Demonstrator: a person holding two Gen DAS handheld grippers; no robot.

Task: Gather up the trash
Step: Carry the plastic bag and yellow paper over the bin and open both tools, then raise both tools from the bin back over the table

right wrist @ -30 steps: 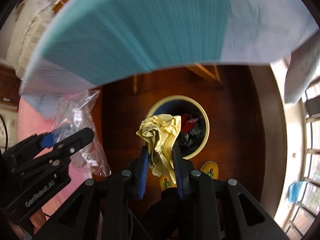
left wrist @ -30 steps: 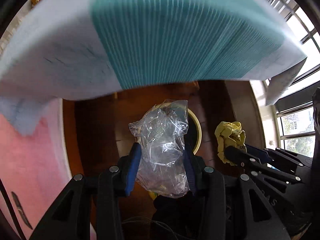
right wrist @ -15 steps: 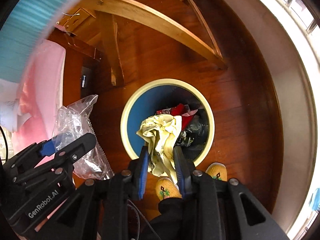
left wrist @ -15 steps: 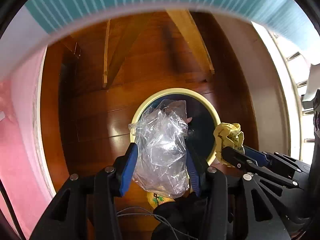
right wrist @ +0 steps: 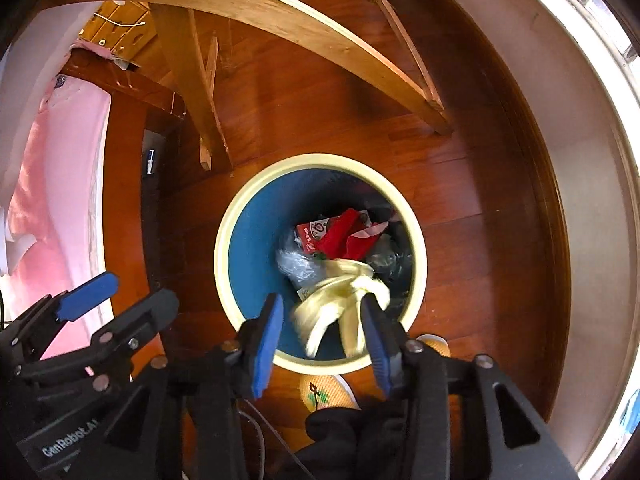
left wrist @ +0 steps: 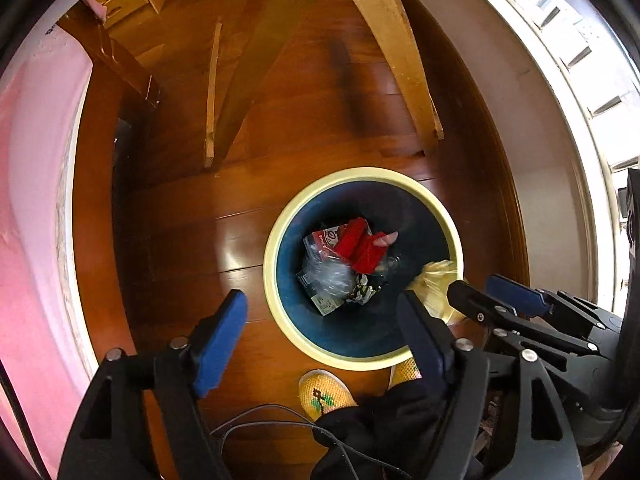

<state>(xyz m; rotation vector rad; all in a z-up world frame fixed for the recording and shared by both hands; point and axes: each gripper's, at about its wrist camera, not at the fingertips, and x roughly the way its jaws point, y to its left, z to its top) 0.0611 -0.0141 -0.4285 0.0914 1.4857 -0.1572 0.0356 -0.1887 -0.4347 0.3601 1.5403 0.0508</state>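
A round bin with a cream rim [left wrist: 280,236] [right wrist: 224,236] and blue inside stands on the wooden floor below both grippers. It holds red packaging [left wrist: 356,246] [right wrist: 340,234] and a clear plastic bag [left wrist: 326,276] [right wrist: 296,264]. My left gripper [left wrist: 320,324] is open and empty above the bin's near edge. My right gripper [right wrist: 324,320] is open; the crumpled yellow paper [right wrist: 340,304] [left wrist: 436,280] is blurred between its fingers, loose above the bin.
Wooden chair legs [left wrist: 392,52] [right wrist: 280,12] stand beyond the bin. A pink cloth [left wrist: 32,200] [right wrist: 60,184] hangs at the left. A pale wall and window [left wrist: 560,80] are at the right. The person's yellow slippers [left wrist: 324,392] [right wrist: 328,392] are just before the bin.
Both grippers have opened over the bin. The clear plastic bag has left the left gripper and lies in the bin. The yellow paper has come free of the right gripper's fingers.
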